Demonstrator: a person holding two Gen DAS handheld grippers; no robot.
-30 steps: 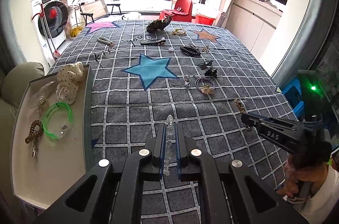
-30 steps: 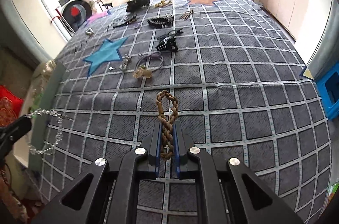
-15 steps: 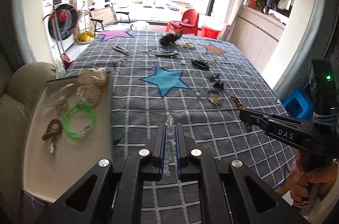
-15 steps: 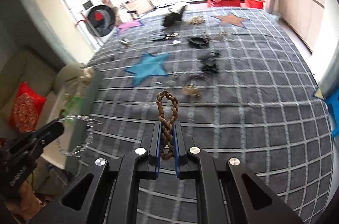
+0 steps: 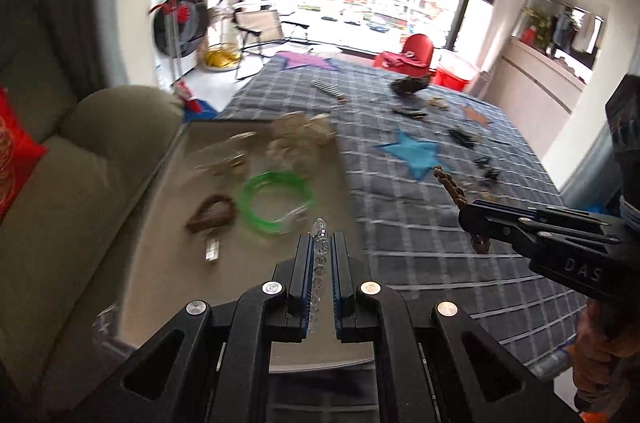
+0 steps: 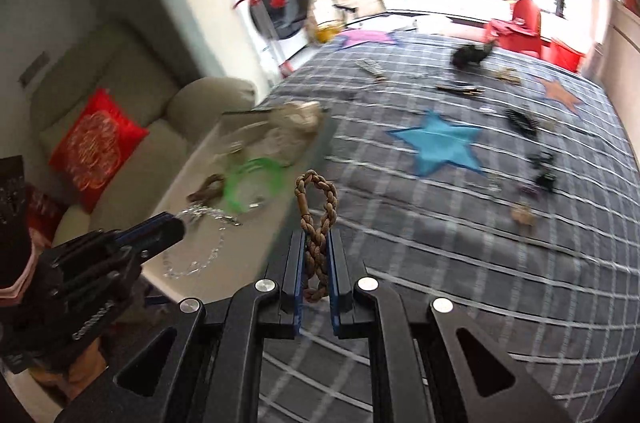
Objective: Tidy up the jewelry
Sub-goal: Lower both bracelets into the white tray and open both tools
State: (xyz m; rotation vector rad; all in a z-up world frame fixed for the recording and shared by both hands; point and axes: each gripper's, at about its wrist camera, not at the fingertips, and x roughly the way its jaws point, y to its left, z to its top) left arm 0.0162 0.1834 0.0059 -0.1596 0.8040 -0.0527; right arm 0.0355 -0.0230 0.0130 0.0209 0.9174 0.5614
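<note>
The clear crystal bead chain (image 5: 320, 251) is sitting pinched between the narrow jaws of the left gripper (image 5: 321, 243), which is hovering over the near end of the tray (image 5: 160, 287); in the right wrist view the same chain (image 6: 200, 247) is dangling in a loop from that gripper's tip (image 6: 160, 229) just above the tray's pale floor. The brown braided bracelet (image 6: 317, 219) is being held the same way, clamped upright in the right gripper (image 6: 316, 243), whose jaws are closed tight on its lower half while it is hanging over the bedspread just beside the tray's edge. Inside the tray, some pieces are already lying sorted: a green bangle (image 5: 276, 201), a brown beaded bracelet (image 5: 210, 217), a pair of pale spotted scrunchies (image 5: 298, 139) at the far end, and something clear beside them, too blurred to name. Out on the checked bedspread (image 5: 420, 243) a good deal is still waiting: a black hair claw (image 6: 470, 55), a dark comb-like clip (image 6: 520, 121), several slim clips and small dark pieces near the blue star (image 6: 438, 143). So the job is looking partly done, with two items about to join the tray and most of the scattered pieces not yet collected.
</note>
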